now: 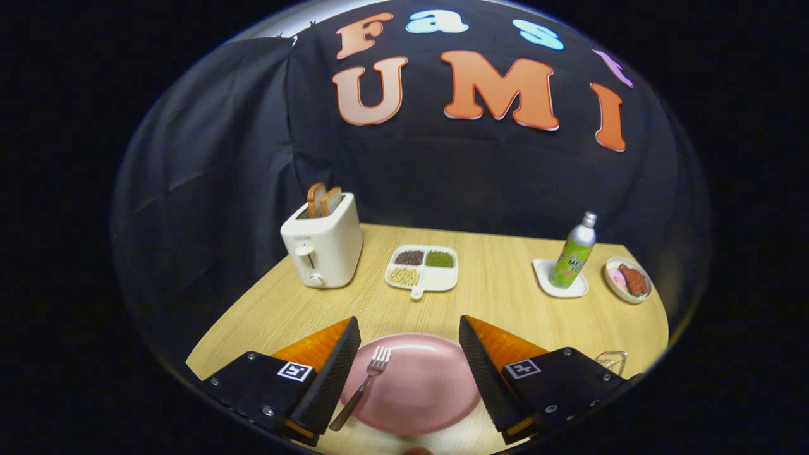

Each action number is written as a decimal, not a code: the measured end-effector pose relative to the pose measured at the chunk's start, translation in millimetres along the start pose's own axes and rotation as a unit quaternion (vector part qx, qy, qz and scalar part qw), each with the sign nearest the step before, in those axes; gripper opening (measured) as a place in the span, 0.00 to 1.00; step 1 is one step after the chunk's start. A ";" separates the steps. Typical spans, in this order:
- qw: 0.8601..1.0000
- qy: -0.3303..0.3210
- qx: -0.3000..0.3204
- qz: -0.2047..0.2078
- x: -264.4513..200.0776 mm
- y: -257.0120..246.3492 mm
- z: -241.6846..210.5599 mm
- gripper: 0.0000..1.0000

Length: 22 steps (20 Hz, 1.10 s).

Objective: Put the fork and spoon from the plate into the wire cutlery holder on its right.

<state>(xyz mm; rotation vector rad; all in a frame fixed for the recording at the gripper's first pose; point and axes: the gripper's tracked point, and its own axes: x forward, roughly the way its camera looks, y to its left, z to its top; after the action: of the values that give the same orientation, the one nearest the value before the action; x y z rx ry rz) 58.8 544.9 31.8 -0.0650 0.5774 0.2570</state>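
Fork (366,384) lies on the pink plate (420,385), on the plate's left part, tines pointing away toward the far side of the table (493,297) and handle running back and slightly left until it passes over the plate's near rim beside the left finger. Its long axis runs roughly along the gripper's forward line, tilted a little. The gripper (409,344) hangs above the plate with its fingers spread wide apart and nothing between them but plate; the fork sits close against the inner side of the left finger, so a small shift left looks needed to centre it. No spoon can be made out on the plate. The wire holder (612,360) shows as a thin frame just past the right finger, near the table's right edge. Between plate and holder the tabletop is bare. Well beyond stand a toaster (322,249), a divided tray (422,268), a bottle (574,253) on a coaster, and a small bowl (627,279).
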 end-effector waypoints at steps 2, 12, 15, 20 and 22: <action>0.999 0.049 0.008 0.003 9.8 6.9 -22.2 0.95; 0.975 0.218 -0.005 0.046 16.4 35.6 -98.9 0.72; 0.966 0.254 -0.014 0.039 16.8 34.8 -115.6 0.59; 0.948 0.315 -0.004 0.037 18.2 42.4 -136.0 0.41; 0.942 0.335 -0.005 0.034 18.7 43.5 -144.8 0.35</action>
<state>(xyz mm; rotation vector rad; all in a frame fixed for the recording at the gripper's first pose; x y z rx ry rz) -14.3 572.0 -99.1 -0.1453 1.2586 0.3058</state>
